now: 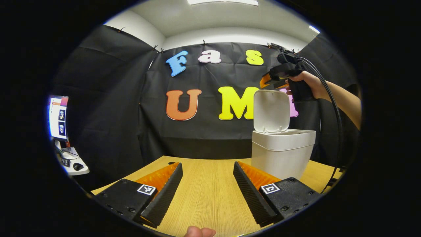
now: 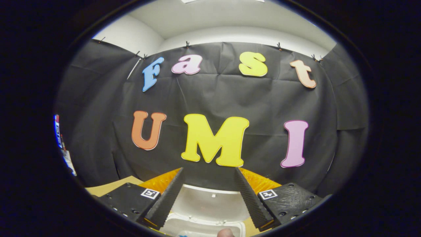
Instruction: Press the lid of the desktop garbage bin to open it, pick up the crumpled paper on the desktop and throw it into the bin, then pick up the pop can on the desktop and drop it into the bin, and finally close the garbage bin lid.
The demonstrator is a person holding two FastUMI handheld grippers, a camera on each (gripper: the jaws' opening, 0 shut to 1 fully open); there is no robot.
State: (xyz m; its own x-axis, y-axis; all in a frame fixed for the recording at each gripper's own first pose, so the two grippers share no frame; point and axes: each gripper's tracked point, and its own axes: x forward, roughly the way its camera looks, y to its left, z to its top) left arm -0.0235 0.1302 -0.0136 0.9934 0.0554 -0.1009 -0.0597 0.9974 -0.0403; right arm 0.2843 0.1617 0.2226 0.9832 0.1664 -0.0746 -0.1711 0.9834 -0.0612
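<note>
The white desktop bin (image 1: 282, 153) stands on the wooden table (image 1: 207, 197) at the right, its lid (image 1: 271, 110) swung up and upright. My left gripper (image 1: 208, 168) hovers low over the table to the left of the bin, open, with only bare wood between its fingers. A hand holds my right gripper (image 1: 272, 80) just above the raised lid. In the right gripper view, that gripper (image 2: 209, 173) is open and holds nothing, looking down over the lid (image 2: 210, 200) and the bin's open rim (image 2: 204, 225).
A monitor (image 1: 58, 117) and a mouse (image 1: 77, 166) sit on a white desk beyond the table's left edge. A black cable (image 1: 333, 108) hangs from the right gripper past the bin. Black cloth walls close the back and sides.
</note>
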